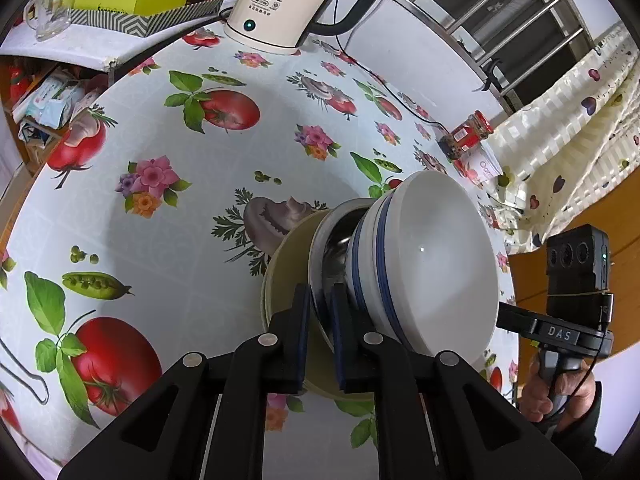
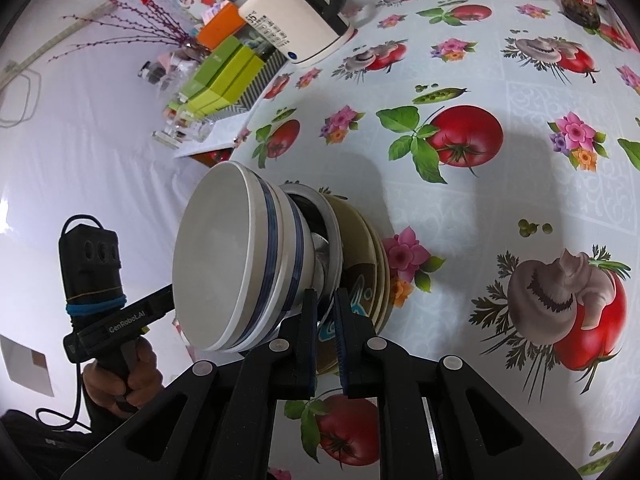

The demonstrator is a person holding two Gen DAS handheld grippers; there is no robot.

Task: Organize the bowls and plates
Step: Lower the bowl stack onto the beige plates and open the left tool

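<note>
Both hand-held grippers – left [image 1: 320,334], right [image 2: 326,334] – clamped on steel plate rim [image 1: 318,280] at 6 o'clock, so stack w/ blue-striped bowls [image 1: 424,264] stays together, likely lifted over counter [image 1: 180,220].

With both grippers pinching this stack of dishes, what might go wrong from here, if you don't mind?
1. The left gripper and right gripper each pinch only the thin rim of the steel plate; it may slip.
2. The blue-banded white bowls sit loose on top and could slide off.
3. The olive plate underneath looks ungripped.
</note>
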